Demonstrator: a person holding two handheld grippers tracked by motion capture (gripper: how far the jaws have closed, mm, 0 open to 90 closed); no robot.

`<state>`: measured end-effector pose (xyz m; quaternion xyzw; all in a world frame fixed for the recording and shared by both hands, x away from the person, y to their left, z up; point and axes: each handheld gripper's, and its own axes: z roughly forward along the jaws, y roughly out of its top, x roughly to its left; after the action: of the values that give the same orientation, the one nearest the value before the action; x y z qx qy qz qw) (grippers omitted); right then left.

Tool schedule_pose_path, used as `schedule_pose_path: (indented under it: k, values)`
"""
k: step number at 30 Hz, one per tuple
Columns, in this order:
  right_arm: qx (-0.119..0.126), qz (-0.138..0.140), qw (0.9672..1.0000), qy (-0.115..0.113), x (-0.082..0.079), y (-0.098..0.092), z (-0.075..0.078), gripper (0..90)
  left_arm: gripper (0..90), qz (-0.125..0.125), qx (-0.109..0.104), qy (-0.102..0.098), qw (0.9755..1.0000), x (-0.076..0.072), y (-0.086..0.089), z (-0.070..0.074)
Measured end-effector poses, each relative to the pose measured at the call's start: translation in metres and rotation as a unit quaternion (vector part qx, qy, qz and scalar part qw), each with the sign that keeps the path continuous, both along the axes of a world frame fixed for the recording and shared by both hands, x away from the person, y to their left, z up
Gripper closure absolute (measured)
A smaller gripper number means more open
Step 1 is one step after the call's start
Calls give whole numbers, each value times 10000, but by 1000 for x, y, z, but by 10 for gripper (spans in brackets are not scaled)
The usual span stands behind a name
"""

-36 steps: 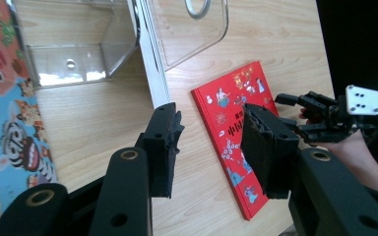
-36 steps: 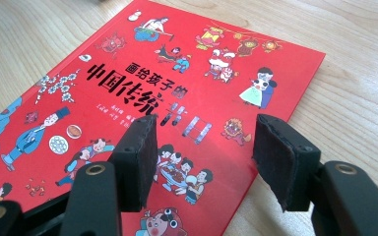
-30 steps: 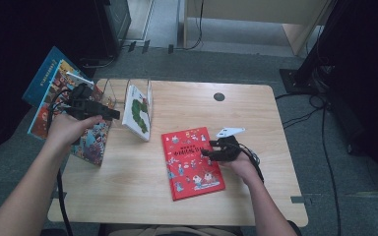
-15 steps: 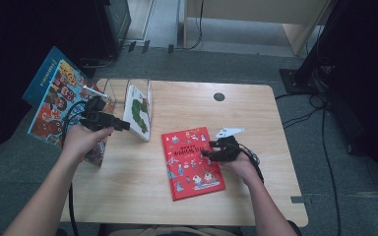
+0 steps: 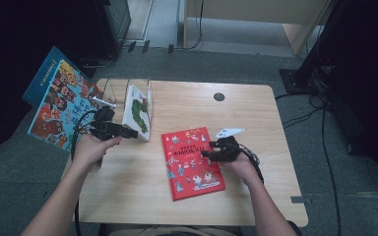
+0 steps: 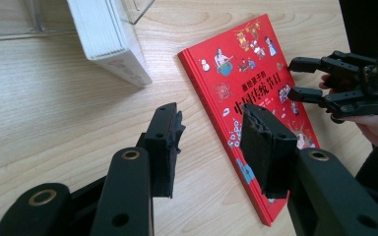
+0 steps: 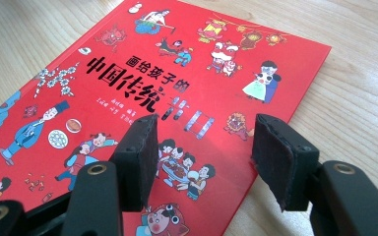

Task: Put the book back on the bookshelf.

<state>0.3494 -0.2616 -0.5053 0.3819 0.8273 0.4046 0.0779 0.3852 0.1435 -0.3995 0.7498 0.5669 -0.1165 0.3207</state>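
Currently, our work: we are handling the red book [image 5: 193, 162], which lies flat and face up near the middle of the table [image 5: 256, 118], its spine toward our left side.
Right gripper [image 5: 207, 149]: we hold it low over the right part of the cover, jaws apart and nothing between them; in the right gripper view the pads frame the printed title without pinching anything, as if waiting to steady the book.
Left gripper [image 6: 211, 142]: its jaws are partly open and empty, pointed across bare wood toward the book's spine edge; we judge it is placed there to get at that edge, the only side where a flat book offers a lip.
White book [image 5: 139, 112]: it stands leaning in the clear holder [image 5: 128, 87] at the table's left rear, just beyond the left gripper, so the holder reads as the place where books go.
Other books [image 5: 59, 105]: a colourful pair lies off the table's left side, well apart from the red one.
Risk: we judge a thin cover is hard to lift; the pads may slide.
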Motion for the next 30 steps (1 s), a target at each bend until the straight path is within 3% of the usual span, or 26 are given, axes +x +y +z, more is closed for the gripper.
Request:
schedule_pose_path:
  k: [5,16,30]
  values:
    - [0,3,10000,-12,0,0,0,437,581,-7,105,-102,9999,-2,-5,-8]
    - [-8,-11,10000,-18,-1,-1,0,442,582,-82,-125,-58,9999,-6,-13,-28]
    - [-17,-16,10000,-36,-2,-1,0,447,614,-181,-105,-116,9997,-14,-20,-44]
